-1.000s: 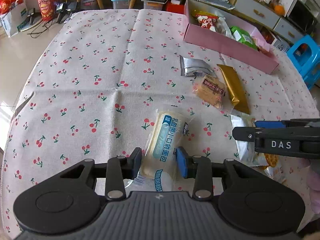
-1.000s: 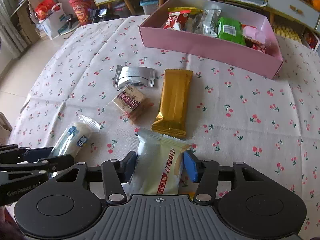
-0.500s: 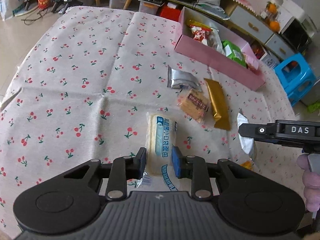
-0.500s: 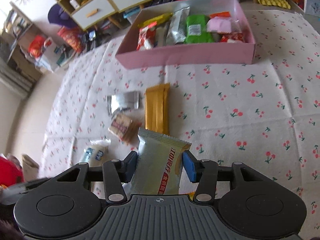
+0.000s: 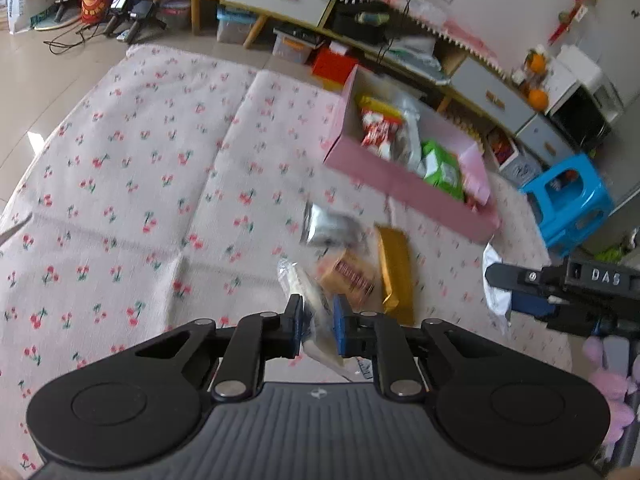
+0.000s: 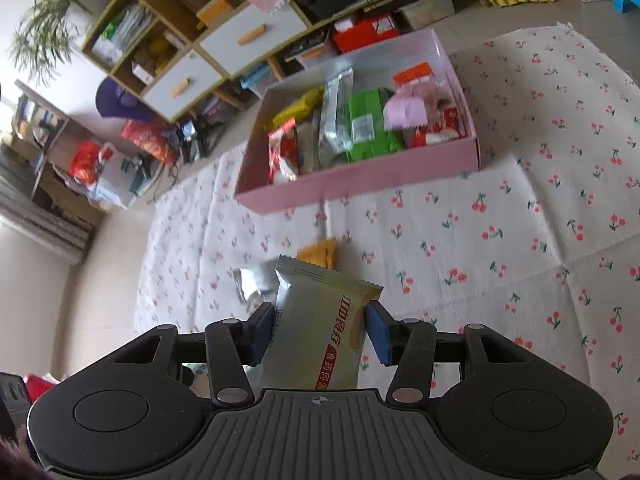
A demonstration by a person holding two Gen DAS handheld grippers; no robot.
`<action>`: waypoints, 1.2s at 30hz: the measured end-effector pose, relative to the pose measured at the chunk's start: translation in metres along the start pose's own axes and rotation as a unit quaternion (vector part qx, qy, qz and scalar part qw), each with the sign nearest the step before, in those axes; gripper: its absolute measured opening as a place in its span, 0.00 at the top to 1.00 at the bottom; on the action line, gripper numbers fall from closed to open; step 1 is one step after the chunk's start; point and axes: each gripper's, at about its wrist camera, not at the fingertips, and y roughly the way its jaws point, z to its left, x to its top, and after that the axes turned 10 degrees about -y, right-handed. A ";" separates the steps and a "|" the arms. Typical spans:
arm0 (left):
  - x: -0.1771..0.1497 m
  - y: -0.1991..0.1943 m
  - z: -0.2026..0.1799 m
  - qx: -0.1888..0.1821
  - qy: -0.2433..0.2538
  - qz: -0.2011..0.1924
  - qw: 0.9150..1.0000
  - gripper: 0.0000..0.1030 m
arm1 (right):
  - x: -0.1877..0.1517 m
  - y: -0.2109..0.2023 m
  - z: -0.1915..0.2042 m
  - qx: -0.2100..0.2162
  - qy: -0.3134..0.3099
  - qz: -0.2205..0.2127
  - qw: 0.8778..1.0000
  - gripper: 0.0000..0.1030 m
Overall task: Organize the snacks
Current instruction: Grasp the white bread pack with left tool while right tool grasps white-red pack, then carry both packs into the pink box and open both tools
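The left gripper has just been closing its jaws and now pinches a clear bread packet, lifted above the cherry-print cloth. The right gripper clasps a pale green snack pouch, also raised. Between them and the pink box near the cloth's far edge lie three loose snacks — a silver packet, a biscuit pack and a gold bar.
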 end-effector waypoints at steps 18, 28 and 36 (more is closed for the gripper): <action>0.031 0.005 -0.037 -0.062 -0.035 -0.035 0.997 0.98 | 0.035 -0.018 -0.040 0.007 0.070 -0.051 0.996 0.52; 0.056 0.018 -0.070 -0.070 -0.019 -0.057 0.996 0.98 | 0.058 -0.015 -0.054 0.019 0.105 -0.058 0.993 0.52; 0.084 0.038 -0.100 -0.075 0.001 -0.065 0.995 0.98 | 0.095 0.002 -0.071 0.008 0.114 -0.074 0.991 0.52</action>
